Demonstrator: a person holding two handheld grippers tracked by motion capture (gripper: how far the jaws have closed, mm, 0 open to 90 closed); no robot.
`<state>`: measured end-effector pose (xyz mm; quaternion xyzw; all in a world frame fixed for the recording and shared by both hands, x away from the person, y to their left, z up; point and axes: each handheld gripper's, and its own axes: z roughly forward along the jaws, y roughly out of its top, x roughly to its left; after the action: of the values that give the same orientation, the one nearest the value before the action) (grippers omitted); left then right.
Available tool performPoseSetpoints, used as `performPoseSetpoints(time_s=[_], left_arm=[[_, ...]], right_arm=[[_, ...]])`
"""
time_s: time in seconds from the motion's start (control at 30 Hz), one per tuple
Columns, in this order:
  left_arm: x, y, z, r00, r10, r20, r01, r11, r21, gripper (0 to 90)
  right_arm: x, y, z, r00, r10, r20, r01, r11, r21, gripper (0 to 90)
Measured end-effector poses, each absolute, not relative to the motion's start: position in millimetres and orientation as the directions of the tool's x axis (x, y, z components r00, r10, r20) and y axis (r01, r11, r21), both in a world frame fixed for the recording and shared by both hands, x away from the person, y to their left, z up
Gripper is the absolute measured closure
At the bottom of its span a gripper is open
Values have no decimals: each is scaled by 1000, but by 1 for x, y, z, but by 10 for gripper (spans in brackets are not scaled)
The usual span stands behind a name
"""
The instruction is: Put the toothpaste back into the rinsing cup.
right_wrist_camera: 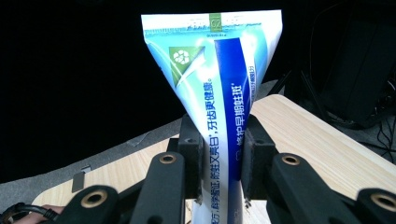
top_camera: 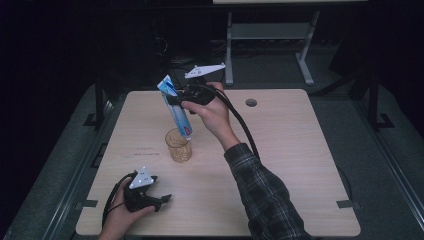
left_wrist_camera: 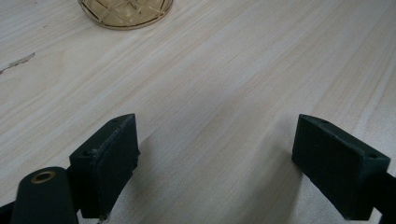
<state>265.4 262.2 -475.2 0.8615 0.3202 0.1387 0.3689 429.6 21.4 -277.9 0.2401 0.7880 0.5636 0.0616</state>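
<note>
A blue, green and white toothpaste tube (top_camera: 176,107) hangs tilted in the air, its crimped end up and its cap end just above an amber glass cup (top_camera: 178,145) standing mid-table. My right gripper (top_camera: 175,99) is shut on the tube's middle; in the right gripper view both pads press the tube (right_wrist_camera: 224,116) from either side. Near the front left edge my left gripper (top_camera: 161,199) rests low on the table, open, with bare wood between its pads (left_wrist_camera: 109,161). The cup's base (left_wrist_camera: 125,11) shows at the top of the left gripper view.
The light wooden table (top_camera: 295,150) has a round cable hole (top_camera: 251,102) at the back right. A metal desk frame (top_camera: 265,35) stands behind the table in a dark room. A plaid sleeve (top_camera: 262,195) crosses the table's front middle.
</note>
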Motion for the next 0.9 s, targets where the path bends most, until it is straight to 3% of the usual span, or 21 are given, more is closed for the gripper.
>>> performPoseSetpoints(time_s=[0.9], left_arm=[[265,262,-475,758,652,0,448,-521,727,139]], right_arm=[[444,48,-311,-876,451,171,328,297,897,730]])
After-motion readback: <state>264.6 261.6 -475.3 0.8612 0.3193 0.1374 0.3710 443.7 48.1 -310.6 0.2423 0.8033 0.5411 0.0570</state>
